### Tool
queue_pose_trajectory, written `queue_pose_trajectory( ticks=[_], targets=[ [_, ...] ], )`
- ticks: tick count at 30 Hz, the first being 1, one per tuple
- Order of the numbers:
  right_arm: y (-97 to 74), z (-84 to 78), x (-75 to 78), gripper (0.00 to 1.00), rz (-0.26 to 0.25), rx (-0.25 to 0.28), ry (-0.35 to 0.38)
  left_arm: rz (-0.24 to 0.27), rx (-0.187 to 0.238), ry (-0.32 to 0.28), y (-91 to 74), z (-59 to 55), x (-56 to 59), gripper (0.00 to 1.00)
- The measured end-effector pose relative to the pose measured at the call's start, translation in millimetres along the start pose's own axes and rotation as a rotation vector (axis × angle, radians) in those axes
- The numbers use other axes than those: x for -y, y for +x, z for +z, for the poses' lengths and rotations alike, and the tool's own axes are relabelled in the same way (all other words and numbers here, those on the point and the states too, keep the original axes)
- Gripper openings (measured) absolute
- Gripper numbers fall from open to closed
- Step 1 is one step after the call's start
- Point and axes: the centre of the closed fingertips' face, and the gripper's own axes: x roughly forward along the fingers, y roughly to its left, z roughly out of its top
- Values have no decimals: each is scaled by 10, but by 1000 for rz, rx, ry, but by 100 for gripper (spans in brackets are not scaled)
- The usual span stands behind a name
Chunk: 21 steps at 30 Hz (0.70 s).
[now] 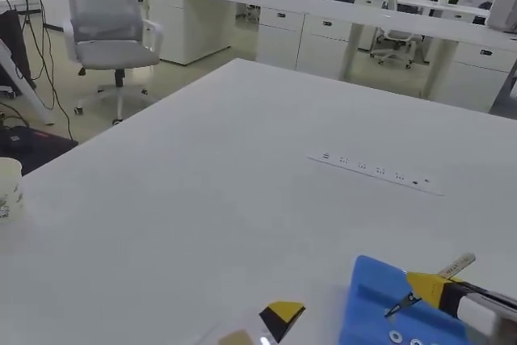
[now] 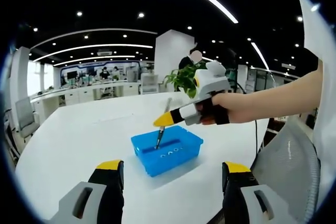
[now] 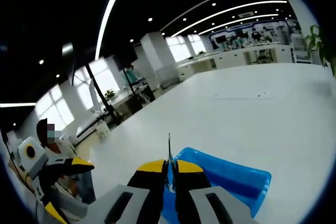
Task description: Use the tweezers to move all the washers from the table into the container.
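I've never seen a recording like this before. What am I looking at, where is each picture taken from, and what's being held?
There is no robot here: a person carries two hand-held, two-jaw tongs. One picture comes from a headset camera looking down at the white table. The two round pictures come from cameras riding on the tongs themselves. The right tongs are shut on thin metal tweezers, whose tips point down into the blue plastic container, where small silvery washers lie. The left tongs are open and hold nothing.

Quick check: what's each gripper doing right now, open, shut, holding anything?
Left gripper: jaws open, holding nothing.
Right gripper: jaws shut on the tweezers, tips over the blue container.
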Motion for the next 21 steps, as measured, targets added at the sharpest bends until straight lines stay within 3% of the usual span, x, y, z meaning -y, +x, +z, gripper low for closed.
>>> queue_pose_trajectory(
  ticks=[7, 9, 13, 21],
  targets=[
    [112, -87, 85, 3, -10, -39, 8, -11, -6, -2, 9, -11, 21, 77],
    [147, -119, 107, 3, -8, -53, 2, -18, 36, -21, -2, 60, 27, 77],
    [209, -192, 174, 3, -16, -82, -9, -24, 55, -42, -8, 93, 30, 78],
    [305, -323, 193, 3, -12, -125, -13, -32, 51, -28, -1, 93, 63, 78]
  ],
)
